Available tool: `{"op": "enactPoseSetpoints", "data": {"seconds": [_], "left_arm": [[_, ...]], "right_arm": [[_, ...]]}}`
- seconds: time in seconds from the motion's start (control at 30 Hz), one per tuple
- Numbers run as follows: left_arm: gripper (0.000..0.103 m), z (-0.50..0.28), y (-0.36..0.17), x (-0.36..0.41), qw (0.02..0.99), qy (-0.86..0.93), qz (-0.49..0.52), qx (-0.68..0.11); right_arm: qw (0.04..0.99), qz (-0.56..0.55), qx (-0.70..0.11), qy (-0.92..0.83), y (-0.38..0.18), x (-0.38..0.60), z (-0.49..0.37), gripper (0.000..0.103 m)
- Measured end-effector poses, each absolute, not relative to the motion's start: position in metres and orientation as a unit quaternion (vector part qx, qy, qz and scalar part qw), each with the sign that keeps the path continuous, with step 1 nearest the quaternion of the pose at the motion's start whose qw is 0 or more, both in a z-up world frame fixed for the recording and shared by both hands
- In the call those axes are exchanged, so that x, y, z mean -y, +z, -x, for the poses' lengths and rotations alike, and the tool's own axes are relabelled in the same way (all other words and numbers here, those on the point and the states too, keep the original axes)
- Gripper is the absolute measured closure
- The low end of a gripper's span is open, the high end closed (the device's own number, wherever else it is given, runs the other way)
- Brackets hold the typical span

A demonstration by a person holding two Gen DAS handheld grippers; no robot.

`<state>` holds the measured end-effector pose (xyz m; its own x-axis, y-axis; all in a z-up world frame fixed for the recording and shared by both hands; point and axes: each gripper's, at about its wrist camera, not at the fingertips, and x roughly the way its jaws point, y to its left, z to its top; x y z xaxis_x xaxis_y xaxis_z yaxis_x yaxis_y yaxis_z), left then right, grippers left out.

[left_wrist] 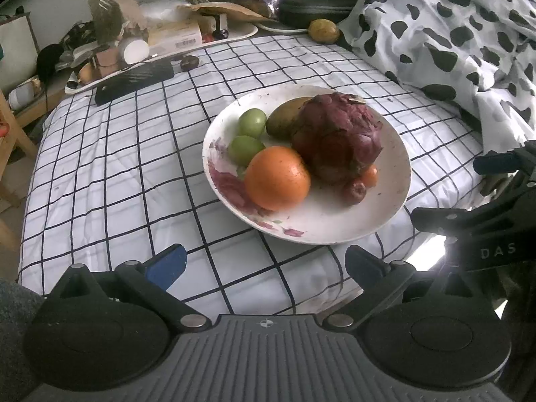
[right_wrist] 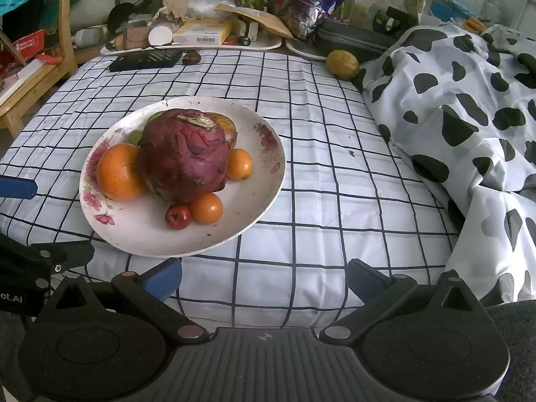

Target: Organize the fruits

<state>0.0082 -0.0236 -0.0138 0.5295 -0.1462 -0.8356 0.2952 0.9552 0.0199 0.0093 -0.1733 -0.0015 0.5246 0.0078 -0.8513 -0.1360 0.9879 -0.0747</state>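
Both claws stand wide open and hold nothing. From its own camera the left claw (left_wrist: pixel 264 264) sits low in the frame, blue pads spread over checked sheet (left_wrist: pixel 117 167), with the plate (left_wrist: pixel 385 214) just above and right of centre. The right claw (right_wrist: pixel 264 279) likewise gapes at the bottom of its frame, the plate (right_wrist: pixel 234 231) lying up and to the left, its near rim close to the left pad. Each claw shows at the edge of the other's view, so they flank the plate from the near side, probably poised to choose a fruit.

On the plate the fruit is bunched, likely heaped there for sorting: a big purple-red fruit (right_wrist: pixel 182 157) in the middle, a large orange (left_wrist: pixel 276 177) at its left, two green fruits (left_wrist: pixel 253 122) behind that, a mango-like fruit (left_wrist: pixel 284 117) at the back, two small oranges (right_wrist: pixel 206 207) and a small red fruit (right_wrist: pixel 177 216) toward the right claw's side.

Farther off, a yellow fruit (right_wrist: pixel 341 63) lies alone at the sheet's far edge, upper right of centre, beside the spotted duvet (right_wrist: pixel 452 100), well apart from both claws. A small dark round thing (right_wrist: pixel 191 57) lies near the cluttered tray (right_wrist: pixel 261 45); whether it is fruit cannot be told.
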Motion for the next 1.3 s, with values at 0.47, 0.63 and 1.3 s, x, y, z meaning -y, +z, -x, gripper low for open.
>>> {"op": "enactPoseSetpoints", "data": {"seconds": [0.47,0.63,1.3], "left_arm": [[0.000,-0.0077,-0.0129,0.0237,0.873,-0.127,-0.078,-0.465],[0.000,-0.0064,-0.0119,0.0242,0.874,-0.126,-0.078,-0.463],[0.000,-0.0048,-0.0125,0.0254,0.874,-0.128,-0.089,-0.460]], "right_arm": [[0.870,0.070,-0.486,0.043,-0.0020,0.1714,-0.0091,0.000],[0.870,0.072,-0.486,0.044,-0.0027,0.1709,-0.0089,0.000],[0.869,0.076,-0.487,0.046,-0.0044,0.1705,-0.0091,0.000]]}}
